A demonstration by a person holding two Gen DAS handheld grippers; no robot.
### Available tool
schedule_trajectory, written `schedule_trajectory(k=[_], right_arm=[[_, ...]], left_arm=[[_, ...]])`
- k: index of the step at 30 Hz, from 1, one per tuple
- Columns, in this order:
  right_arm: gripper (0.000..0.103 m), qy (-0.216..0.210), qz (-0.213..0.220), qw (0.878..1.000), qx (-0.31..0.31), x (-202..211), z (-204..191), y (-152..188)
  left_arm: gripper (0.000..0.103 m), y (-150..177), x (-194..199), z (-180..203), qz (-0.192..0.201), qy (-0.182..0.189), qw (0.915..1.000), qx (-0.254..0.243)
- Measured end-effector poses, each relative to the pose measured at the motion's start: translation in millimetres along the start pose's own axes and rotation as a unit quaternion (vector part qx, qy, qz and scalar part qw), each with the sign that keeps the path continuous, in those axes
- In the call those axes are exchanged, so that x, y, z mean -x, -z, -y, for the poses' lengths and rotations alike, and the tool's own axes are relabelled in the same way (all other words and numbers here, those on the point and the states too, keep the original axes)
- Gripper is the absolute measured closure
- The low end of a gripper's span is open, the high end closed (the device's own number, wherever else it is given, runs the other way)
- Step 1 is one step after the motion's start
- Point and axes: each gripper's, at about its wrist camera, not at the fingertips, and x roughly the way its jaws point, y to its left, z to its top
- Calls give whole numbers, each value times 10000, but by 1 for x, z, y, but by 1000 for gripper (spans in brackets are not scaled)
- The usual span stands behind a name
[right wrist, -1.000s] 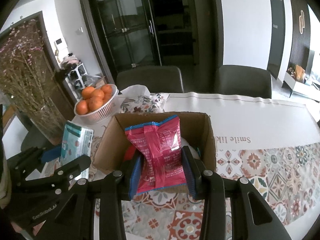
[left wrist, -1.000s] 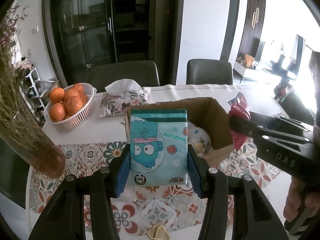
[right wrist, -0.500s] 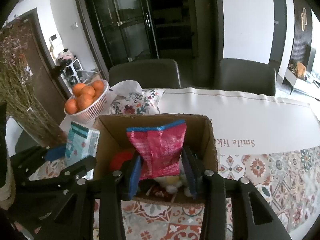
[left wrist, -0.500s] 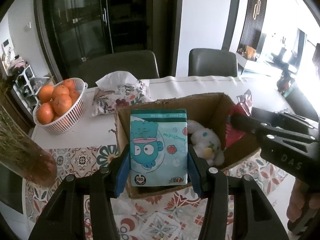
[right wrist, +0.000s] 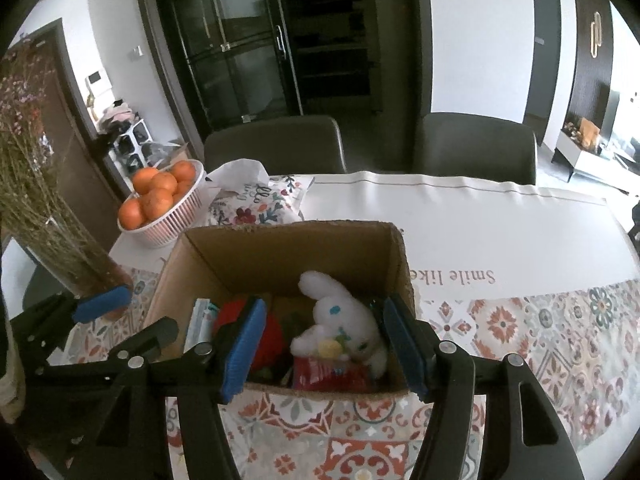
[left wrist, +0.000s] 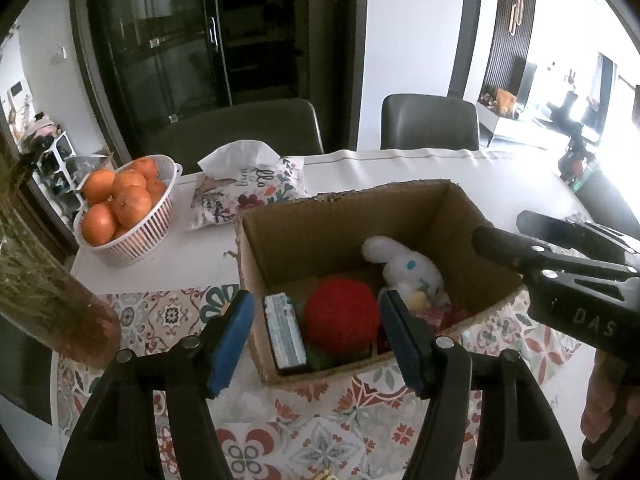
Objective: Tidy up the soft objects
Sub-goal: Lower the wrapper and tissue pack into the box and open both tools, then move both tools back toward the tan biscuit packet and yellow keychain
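An open cardboard box [left wrist: 348, 216] [right wrist: 288, 240] stands on the patterned tablecloth. Inside lie a teal tissue pack [left wrist: 285, 334] [right wrist: 200, 322] on edge at the left, a red yarn ball [left wrist: 340, 316] [right wrist: 269, 336], a white plush rabbit [left wrist: 408, 270] [right wrist: 340, 320] and a pink snack bag [right wrist: 320, 372] under the rabbit. My left gripper [left wrist: 318, 338] hovers over the box's near left part, jaws opening, nothing between the pads. My right gripper [right wrist: 322, 350] hangs above the box's near right part, jaws opening too, and holds nothing.
A white basket of oranges [left wrist: 124, 204] [right wrist: 160, 196] and a floral tissue pouch [left wrist: 248, 188] [right wrist: 256, 200] sit behind the box. A vase of dried flowers [left wrist: 48, 300] [right wrist: 48, 220] stands at the left. Two dark chairs [right wrist: 472, 144] stand past the table's far edge.
Both grippers moved over the box and opened. The teal tissue pack dropped from the left one and the pink snack bag from the right one; both now lie inside the box.
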Motion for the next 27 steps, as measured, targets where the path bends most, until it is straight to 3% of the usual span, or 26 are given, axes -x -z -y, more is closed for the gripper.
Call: schedule_trajectory(k=[10, 17, 27], right_arm=[[40, 87, 159, 9998, 56, 32, -9, 25], [40, 389, 282, 9988, 131, 56, -15, 43], [35, 820, 71, 9963, 259, 71, -14, 72]], left_arm=[[37, 27, 37, 3, 171, -75, 9998, 53], [35, 44, 60, 6, 285, -269, 9992, 14], [33, 77, 73, 11, 12, -420, 9991, -28]])
